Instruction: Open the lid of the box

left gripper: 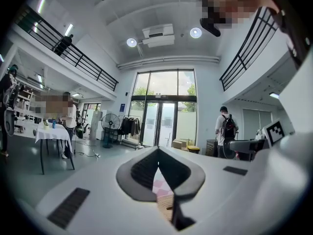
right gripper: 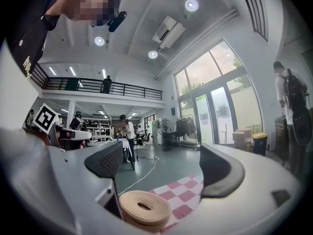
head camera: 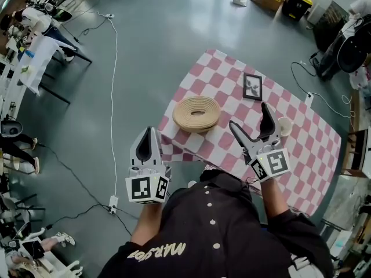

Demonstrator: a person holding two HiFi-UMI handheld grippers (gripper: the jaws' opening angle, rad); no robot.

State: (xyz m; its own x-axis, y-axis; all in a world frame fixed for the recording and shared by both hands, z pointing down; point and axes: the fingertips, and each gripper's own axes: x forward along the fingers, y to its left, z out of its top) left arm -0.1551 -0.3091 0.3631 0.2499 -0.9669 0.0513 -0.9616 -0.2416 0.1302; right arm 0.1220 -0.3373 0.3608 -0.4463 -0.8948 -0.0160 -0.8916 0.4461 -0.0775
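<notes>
On the checked tablecloth (head camera: pixel 229 83) sits the woven box (head camera: pixel 197 113); shirt lettering (head camera: pixel 159 251) illegible.

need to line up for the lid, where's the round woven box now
In the head view the round woven box sits near the left corner of the checkered tablecloth, left of the black picture frame and the open right gripper.

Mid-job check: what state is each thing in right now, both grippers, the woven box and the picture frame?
Left gripper: shut, empty, held off the table's near edge.
Right gripper: open, empty, above the checked cloth, apart from the box.
Woven box: lid looks on, untouched.
Picture frame: lying flat on the cloth.
</notes>
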